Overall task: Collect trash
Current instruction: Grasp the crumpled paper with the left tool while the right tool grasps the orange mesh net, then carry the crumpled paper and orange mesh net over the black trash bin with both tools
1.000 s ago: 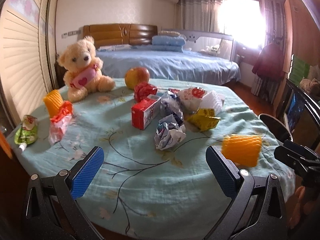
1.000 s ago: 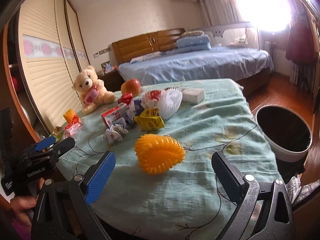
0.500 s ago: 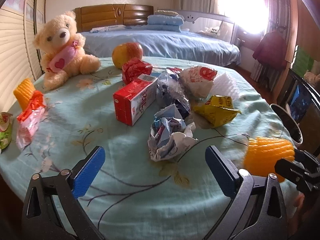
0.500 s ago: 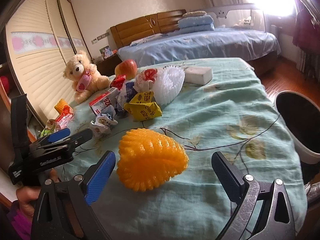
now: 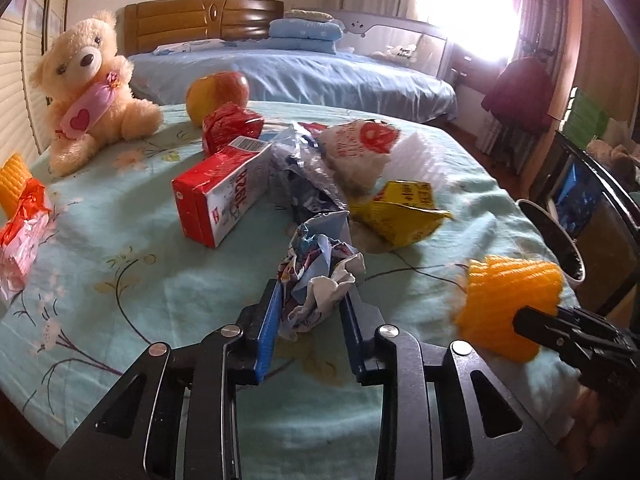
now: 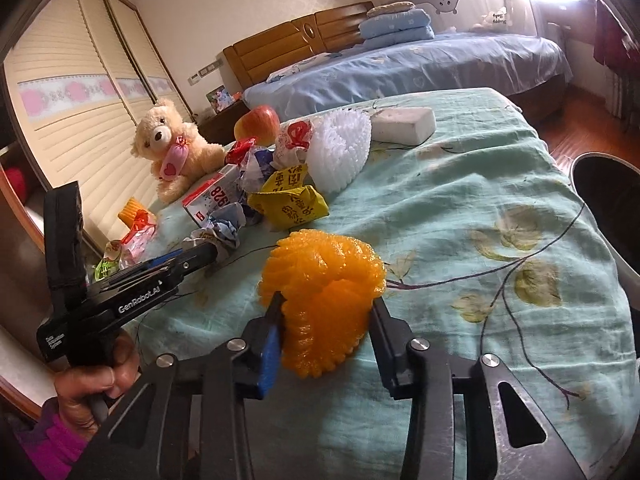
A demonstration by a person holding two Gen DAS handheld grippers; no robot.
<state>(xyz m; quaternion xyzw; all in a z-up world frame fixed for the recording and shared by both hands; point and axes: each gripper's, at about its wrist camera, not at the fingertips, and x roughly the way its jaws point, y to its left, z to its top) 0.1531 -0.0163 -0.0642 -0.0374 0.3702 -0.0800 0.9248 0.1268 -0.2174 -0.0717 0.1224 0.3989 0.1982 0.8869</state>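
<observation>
On the green tablecloth (image 5: 120, 288) lies a crumpled blue-and-white wrapper (image 5: 320, 276). My left gripper (image 5: 310, 308) is shut on it, both pads pressing its sides. An orange foam fruit net (image 6: 324, 276) sits between the pads of my right gripper (image 6: 328, 316), whose jaws are closing and squeezing it. In the left wrist view the same orange net (image 5: 508, 292) shows at the right. Behind lie a red milk carton (image 5: 224, 196), a yellow wrapper (image 5: 404, 208), a red wrapper (image 5: 228, 124) and a white foam net (image 6: 340, 152).
A dark round bin (image 6: 608, 200) stands past the table's right edge. A teddy bear (image 5: 88, 92), an apple (image 5: 216, 92) and a white block (image 6: 404, 124) sit at the back. A pink-and-red packet (image 5: 20, 228) lies at the left edge. A bed fills the background.
Both grippers came forward and down to the table. The left jaws went from wide to shut on the crumpled wrapper. The right jaws narrowed onto the orange net.
</observation>
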